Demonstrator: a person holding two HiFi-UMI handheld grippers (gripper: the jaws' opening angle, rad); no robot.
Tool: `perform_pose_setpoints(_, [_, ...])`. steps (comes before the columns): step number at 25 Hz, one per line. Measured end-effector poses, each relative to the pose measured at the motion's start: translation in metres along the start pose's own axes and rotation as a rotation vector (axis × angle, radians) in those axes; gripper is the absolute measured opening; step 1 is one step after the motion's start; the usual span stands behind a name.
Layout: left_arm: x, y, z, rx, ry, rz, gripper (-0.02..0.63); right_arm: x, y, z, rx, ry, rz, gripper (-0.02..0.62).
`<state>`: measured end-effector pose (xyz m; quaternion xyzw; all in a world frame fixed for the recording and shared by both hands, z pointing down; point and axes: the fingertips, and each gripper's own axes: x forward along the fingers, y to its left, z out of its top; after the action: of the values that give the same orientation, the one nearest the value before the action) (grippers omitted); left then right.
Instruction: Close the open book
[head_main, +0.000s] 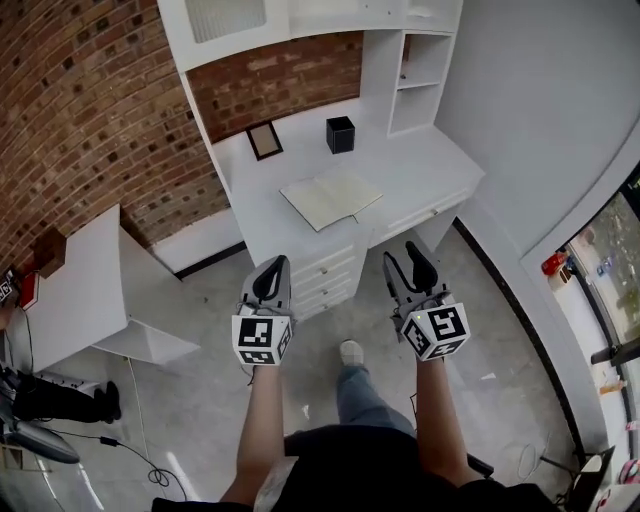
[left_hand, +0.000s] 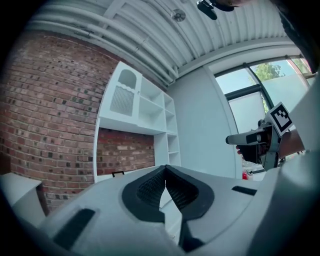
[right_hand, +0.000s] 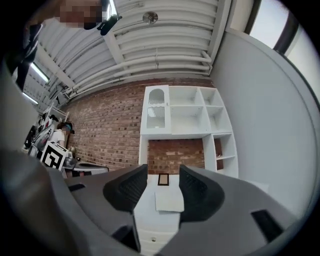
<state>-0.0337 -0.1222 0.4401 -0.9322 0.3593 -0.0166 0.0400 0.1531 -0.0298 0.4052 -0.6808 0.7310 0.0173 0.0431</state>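
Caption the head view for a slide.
Standing before the desk: left gripper shut, right gripper open, the open book lying flat ahead.

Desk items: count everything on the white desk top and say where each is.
3: open book at the front middle; picture frame by the brick wall, back left; black container to its right. None seem hidden.

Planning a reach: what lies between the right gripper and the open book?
Nothing; only bare desk before the book, shown in the right gripper view.
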Motion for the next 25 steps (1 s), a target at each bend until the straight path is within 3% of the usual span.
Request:
perform_pose_setpoints(7, [0.123,0.049,-0.014,-0.005,0.042,0.126,0.009,0.143,-0.084,-0.025,0.012,0.061,0.123,0.179])
perform_pose_setpoints(12, [0.163,0.087,-0.014,0.002,0.051,0.203,0.009,0.220,-0.103,-0.043,0.029,0.091,0.189,0.179])
perform_pose_setpoints(17, [0.177,0.115,-0.020,-0.006,0.055,0.260,0.009,0.261,-0.104,-0.057,0.041,0.109,0.233,0.179])
perform_pose_setpoints(25, [0.210,0.140,-0.022,-0.023,0.051,0.232,0.009,0.294,-0.108,-0.069,0.036,0.153,0.227,0.179])
